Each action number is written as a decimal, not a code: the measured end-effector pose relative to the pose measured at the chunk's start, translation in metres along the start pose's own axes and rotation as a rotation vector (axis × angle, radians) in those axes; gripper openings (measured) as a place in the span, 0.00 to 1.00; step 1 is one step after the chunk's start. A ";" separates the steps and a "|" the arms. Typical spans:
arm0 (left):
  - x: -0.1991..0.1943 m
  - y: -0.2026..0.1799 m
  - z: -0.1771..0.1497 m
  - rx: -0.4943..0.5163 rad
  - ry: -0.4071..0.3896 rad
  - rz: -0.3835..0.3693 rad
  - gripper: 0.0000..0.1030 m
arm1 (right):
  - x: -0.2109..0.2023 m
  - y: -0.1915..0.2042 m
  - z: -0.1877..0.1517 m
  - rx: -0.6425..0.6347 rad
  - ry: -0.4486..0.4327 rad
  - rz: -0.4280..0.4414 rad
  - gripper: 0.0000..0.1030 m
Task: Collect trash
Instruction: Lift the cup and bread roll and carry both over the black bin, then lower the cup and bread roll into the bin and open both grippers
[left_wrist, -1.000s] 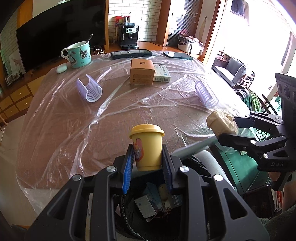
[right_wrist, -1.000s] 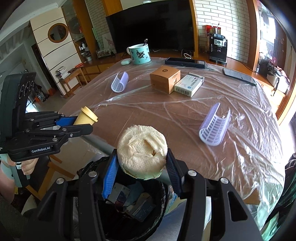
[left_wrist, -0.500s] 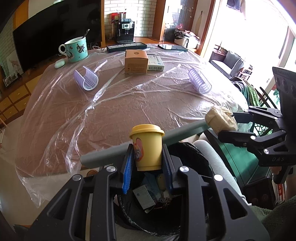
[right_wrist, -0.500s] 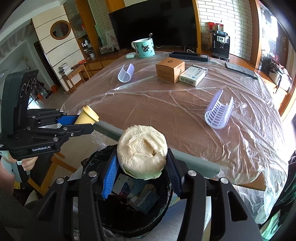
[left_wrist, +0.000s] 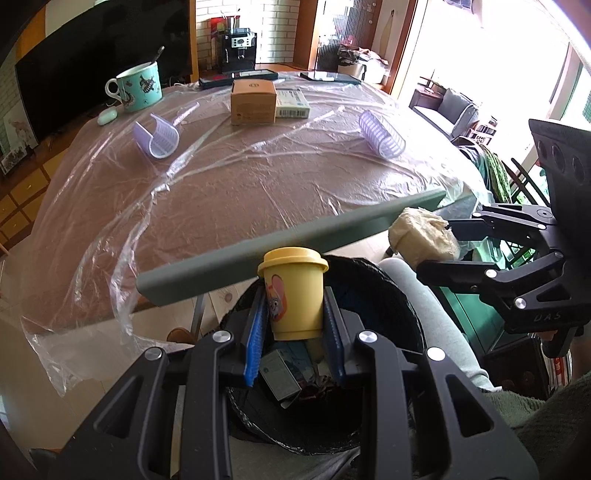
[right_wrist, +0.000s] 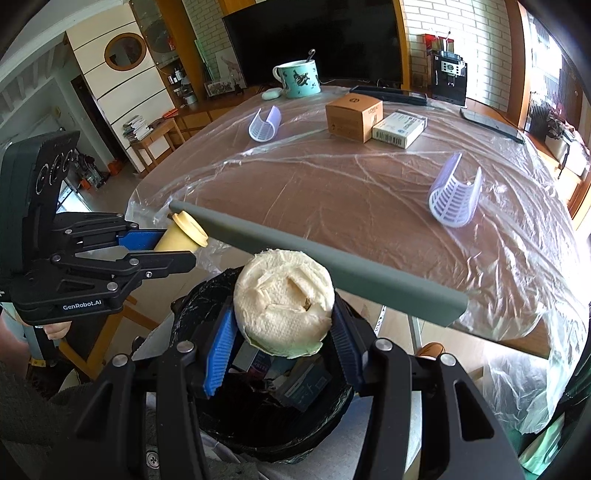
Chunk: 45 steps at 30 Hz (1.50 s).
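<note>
My left gripper (left_wrist: 293, 325) is shut on a yellow lidded cup (left_wrist: 293, 295) and holds it upright over a black-lined trash bin (left_wrist: 384, 291). My right gripper (right_wrist: 284, 336) is shut on a crumpled paper wad (right_wrist: 284, 299) over the same bin (right_wrist: 207, 299). The bin holds boxes and wrappers (left_wrist: 284, 373). Each gripper shows in the other's view: the right with the wad (left_wrist: 424, 236), the left with the cup (right_wrist: 183, 234).
A grey chair-back rail (left_wrist: 295, 240) crosses between bin and table. The plastic-covered table (left_wrist: 221, 195) carries a teal mug (left_wrist: 138, 86), a brown box (left_wrist: 253, 101), a white box (left_wrist: 291, 103), two lilac plastic baskets (left_wrist: 157, 140) and phones at the back.
Both grippers have drawn back from the table edge and lowered over the bin, each keeping its object. The chair rail now lies between them and the table.
</note>
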<state>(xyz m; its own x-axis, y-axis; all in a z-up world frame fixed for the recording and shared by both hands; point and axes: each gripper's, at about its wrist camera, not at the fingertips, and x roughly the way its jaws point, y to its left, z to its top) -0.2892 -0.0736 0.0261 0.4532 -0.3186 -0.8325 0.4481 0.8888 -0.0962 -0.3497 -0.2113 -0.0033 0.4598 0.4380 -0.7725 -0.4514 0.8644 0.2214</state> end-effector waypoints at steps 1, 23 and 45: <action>0.001 -0.001 -0.002 0.001 0.005 -0.001 0.30 | 0.001 0.000 -0.001 -0.001 0.004 0.001 0.48; 0.033 -0.001 -0.024 0.016 0.094 0.017 0.30 | 0.031 -0.001 -0.026 0.007 0.100 -0.016 0.48; 0.069 0.000 -0.039 0.030 0.176 0.051 0.30 | 0.057 -0.005 -0.038 0.015 0.161 -0.033 0.48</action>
<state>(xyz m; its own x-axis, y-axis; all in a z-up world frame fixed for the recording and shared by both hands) -0.2880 -0.0824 -0.0532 0.3352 -0.2082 -0.9188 0.4522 0.8912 -0.0369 -0.3500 -0.2002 -0.0712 0.3447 0.3651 -0.8648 -0.4259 0.8818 0.2025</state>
